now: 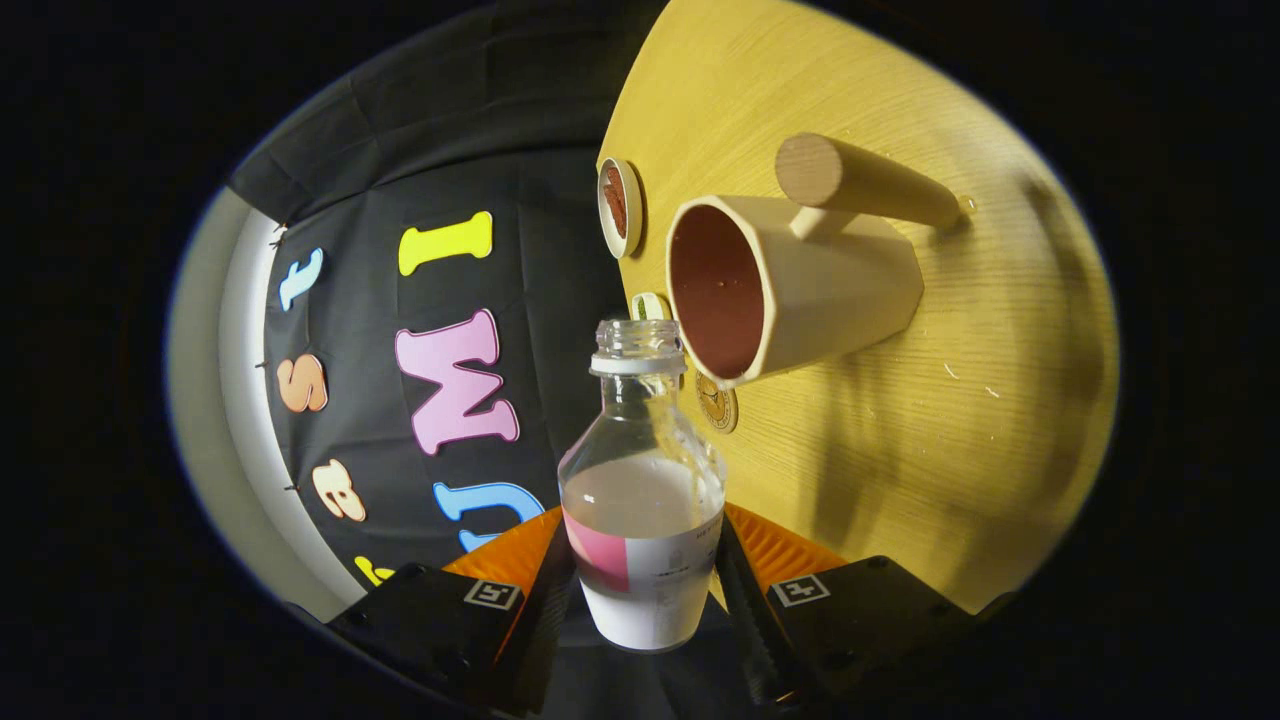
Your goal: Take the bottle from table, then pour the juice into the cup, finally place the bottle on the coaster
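Gripping the bottle (641,520) at its labelled lower body, the tongs (640,590) were clamped on it from both sides. Its label print was too small to be read. Its open neck was held beside the cup (800,285) on the tabletop (950,420).

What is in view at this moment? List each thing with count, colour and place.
bottle: 1, clear glass, uncapped, whitish juice inside, held between the fingers, mouth beside the cup's rim
cup: 1, cream outside, reddish-brown inside, round wooden handle, on the table beyond the bottle
coaster: 1, pale rim, brown centre, on the table beyond the cup
small discs: 2, one gold, one greenish-white, on the table by the cup's rim
table: 1, yellow wood
tool: 1, shut on the bottle
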`<state>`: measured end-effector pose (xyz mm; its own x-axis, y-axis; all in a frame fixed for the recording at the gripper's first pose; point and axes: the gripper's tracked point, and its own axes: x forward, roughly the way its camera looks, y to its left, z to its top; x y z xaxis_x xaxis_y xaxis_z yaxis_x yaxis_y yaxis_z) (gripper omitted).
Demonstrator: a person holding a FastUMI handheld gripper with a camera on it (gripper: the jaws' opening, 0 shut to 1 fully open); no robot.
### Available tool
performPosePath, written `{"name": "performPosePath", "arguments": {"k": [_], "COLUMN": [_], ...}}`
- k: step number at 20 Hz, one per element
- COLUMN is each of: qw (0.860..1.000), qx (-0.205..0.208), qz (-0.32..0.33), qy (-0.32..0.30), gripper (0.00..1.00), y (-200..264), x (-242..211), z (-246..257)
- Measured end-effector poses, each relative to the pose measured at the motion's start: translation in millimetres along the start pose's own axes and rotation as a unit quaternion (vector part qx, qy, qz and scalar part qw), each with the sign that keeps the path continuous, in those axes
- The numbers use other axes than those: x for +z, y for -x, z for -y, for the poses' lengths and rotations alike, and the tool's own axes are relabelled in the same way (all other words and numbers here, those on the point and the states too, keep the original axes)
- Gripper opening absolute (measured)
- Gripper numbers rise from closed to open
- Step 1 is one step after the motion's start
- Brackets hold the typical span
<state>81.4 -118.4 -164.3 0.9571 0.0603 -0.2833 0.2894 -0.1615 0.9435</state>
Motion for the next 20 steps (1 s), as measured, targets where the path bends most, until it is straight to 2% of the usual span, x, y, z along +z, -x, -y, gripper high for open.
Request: {"name": "performPosePath", "arguments": {"k": [9,20], "qw": [0.999,0.996], "qx": [0.011,0.008], "qz": [0.013,0.014], "qy": [-0.052,-0.086], "gripper": [0.76,0.76], "y": [-6.4,-9.1], "x": [5.5,3.3], "z": [-9.2,-8.9]}}
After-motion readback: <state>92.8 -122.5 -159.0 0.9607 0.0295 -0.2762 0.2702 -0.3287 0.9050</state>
